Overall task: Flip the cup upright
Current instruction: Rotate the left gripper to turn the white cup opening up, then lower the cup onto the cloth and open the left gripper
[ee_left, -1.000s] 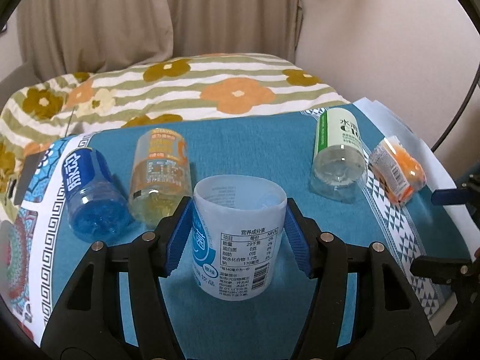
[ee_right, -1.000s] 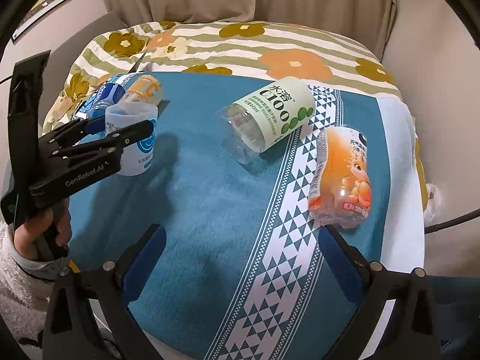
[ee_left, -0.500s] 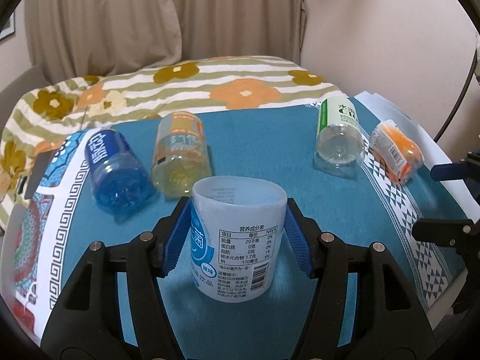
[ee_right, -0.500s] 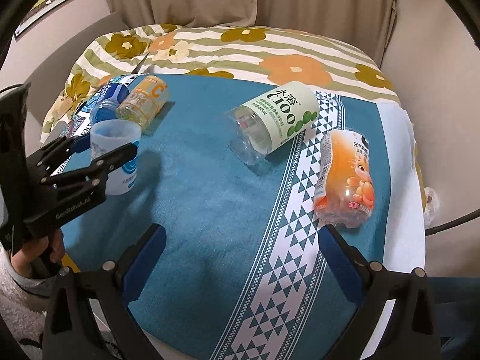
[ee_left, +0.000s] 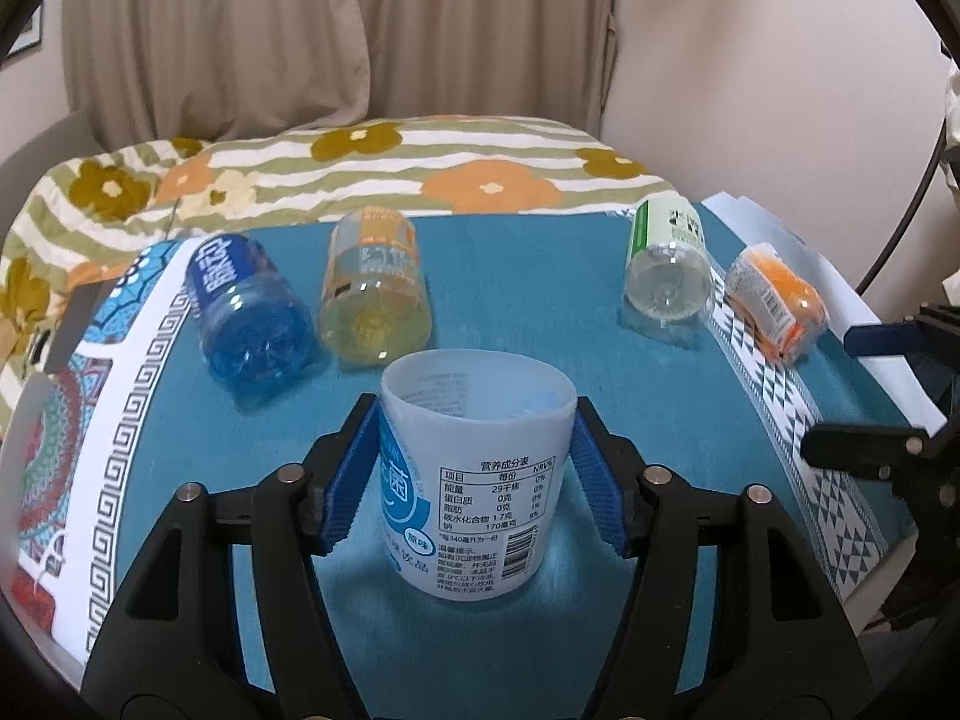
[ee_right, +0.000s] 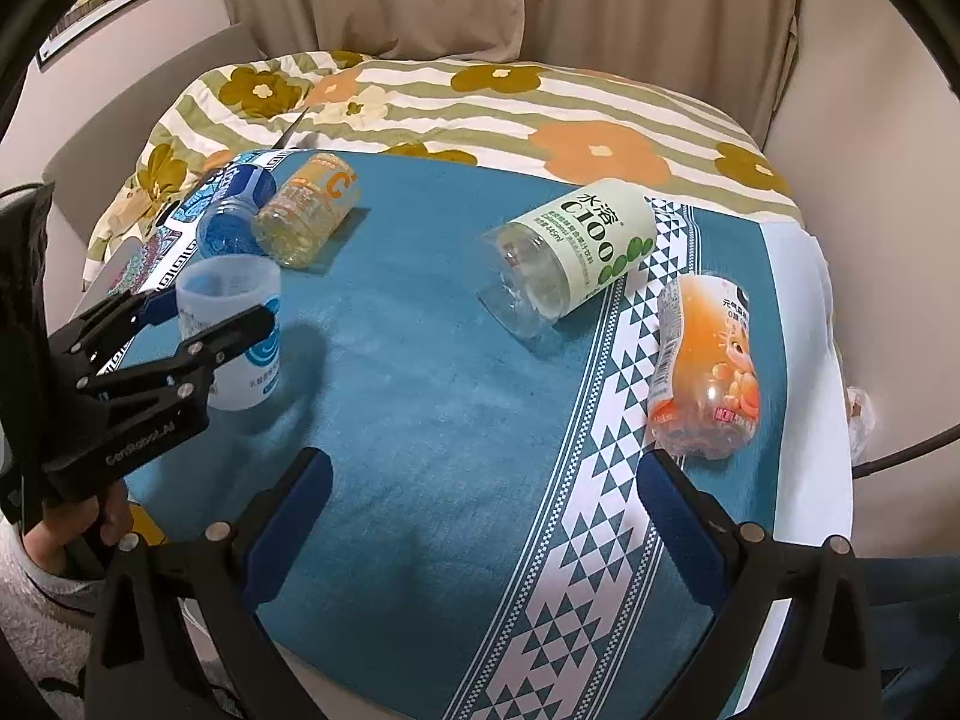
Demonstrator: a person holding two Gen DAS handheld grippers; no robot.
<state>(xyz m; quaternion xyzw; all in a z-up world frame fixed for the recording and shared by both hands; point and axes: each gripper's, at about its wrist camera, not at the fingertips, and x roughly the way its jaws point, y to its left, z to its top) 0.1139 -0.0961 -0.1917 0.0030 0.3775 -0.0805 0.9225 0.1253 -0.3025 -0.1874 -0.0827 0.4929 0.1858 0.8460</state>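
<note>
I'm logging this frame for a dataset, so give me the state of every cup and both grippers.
white cup: upright, mouth up, standing on the cloth
left gripper: shut on the white cup
right gripper: open, holding nothing
blue cup: on its side
yellow cup: on its side
green-label cup: on its side
orange cup: on its side

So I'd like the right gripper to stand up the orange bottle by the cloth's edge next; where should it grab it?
Probably across the labelled middle of the orange bottle, coming down from above with one finger on each long side. It lies on its side on the patterned band of the cloth, long axis running roughly away from the right gripper, whose jaws are wide open.
</note>
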